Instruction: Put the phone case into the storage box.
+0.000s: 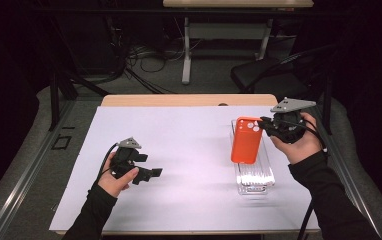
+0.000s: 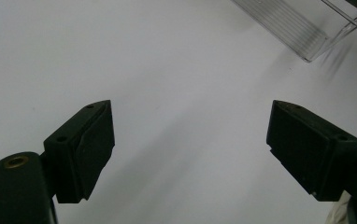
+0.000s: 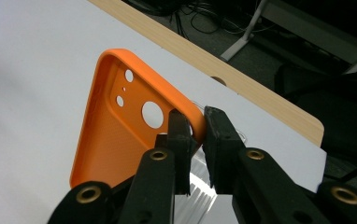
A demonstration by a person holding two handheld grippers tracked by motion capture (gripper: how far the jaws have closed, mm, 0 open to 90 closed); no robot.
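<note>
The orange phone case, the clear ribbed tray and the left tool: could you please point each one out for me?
orange phone case (image 1: 246, 146), high view, middle of its back.
clear ribbed tray (image 1: 255, 179), high view, bare ribbed floor.
left tool (image 2: 190, 140), left gripper view, midway between its open tips.

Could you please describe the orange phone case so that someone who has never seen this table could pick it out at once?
Start at the white sheet covering the table and go to its right side, where a clear ribbed tray lies. The phone case is lifted over that tray, with the right gripper shut on its edge by the camera cutouts. It is the one bright orange thing there, an open shell with round holes near one corner.
</note>
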